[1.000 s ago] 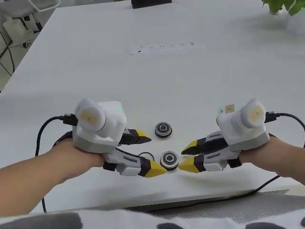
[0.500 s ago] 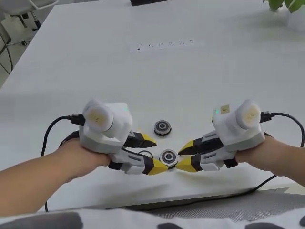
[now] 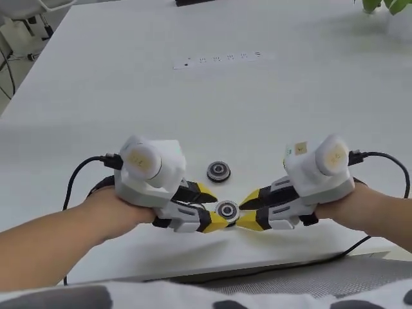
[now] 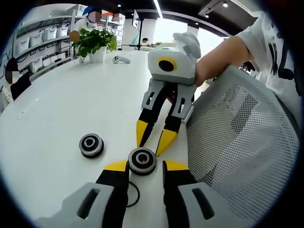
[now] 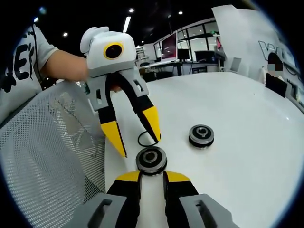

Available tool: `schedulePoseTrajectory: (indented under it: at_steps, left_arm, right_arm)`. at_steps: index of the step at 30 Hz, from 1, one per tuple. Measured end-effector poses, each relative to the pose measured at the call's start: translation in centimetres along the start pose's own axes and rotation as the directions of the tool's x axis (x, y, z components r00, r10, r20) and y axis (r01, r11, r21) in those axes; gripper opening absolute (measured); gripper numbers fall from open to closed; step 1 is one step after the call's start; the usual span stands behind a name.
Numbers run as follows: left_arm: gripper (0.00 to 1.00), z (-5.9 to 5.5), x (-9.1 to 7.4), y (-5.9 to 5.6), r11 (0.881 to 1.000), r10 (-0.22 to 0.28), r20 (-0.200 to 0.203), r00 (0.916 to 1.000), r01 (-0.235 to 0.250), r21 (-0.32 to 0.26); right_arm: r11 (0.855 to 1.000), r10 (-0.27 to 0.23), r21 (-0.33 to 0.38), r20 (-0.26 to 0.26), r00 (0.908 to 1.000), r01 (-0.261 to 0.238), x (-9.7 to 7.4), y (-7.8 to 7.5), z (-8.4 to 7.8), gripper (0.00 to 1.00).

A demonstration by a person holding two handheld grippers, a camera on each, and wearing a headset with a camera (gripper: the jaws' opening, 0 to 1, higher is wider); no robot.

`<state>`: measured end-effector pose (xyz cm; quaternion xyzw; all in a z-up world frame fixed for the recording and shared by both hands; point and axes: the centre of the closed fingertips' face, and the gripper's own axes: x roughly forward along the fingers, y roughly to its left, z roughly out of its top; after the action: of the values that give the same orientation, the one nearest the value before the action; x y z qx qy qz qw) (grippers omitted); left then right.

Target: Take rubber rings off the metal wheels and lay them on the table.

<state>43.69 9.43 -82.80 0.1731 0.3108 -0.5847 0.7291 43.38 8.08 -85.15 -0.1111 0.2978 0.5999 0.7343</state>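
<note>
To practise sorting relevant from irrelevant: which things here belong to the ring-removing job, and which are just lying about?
Belong to the job:
near wheel
far wheel
loose rubber ring on the table
left gripper
right gripper

Just lying about:
potted plant
white controller
mesh chair

On the white bench (image 3: 270, 96), near its near edge, the left gripper (image 3: 214, 206) and right gripper (image 3: 244, 207) meet tip to tip around one wheel (image 3: 226, 210), jaws apart. A second wheel (image 3: 218, 171) lies just beyond.
</note>
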Motion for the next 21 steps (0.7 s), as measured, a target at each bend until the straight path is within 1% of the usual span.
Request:
schedulePoseTrajectory:
  at_steps: [4, 12, 15, 18, 21]
  left_arm:
    - [0.21, -0.07, 0.28, -0.03, 1.0, 0.001, -0.003, 1.0, -0.001, 0.003]
    - [0.14, -0.06, 0.72, -0.04, 1.0, 0.01, -0.01, 0.9999, -0.01, 0.029]
    - [0.13, -0.14, 0.9, -0.06, 0.999, 0.013, -0.014, 0.9998, -0.013, 0.036]
    - [0.12, -0.01, 0.96, 0.08, 0.999, 0.021, -0.01, 0.9997, -0.02, 0.038]
    - [0.1, 0.0, 0.97, 0.36, 0.998, 0.043, -0.008, 0.999, -0.043, 0.048]
  right_arm:
    - [1.0, 0.0, -0.008, -0.002, 1.0, 0.0, 0.05, 0.01, -0.05, 0.14]
    - [1.0, -0.002, -0.01, -0.003, 1.0, 0.001, 0.09, -0.02, -0.09, 0.14]
    - [1.0, -0.003, -0.012, -0.004, 1.0, 0.003, 0.09, -0.03, -0.07, 0.14]
    - [1.0, -0.003, -0.013, -0.003, 1.0, 0.003, 0.1, -0.04, -0.06, 0.14]
    - [1.0, -0.005, -0.015, -0.003, 1.0, 0.004, 0.12, -0.04, -0.05, 0.14]
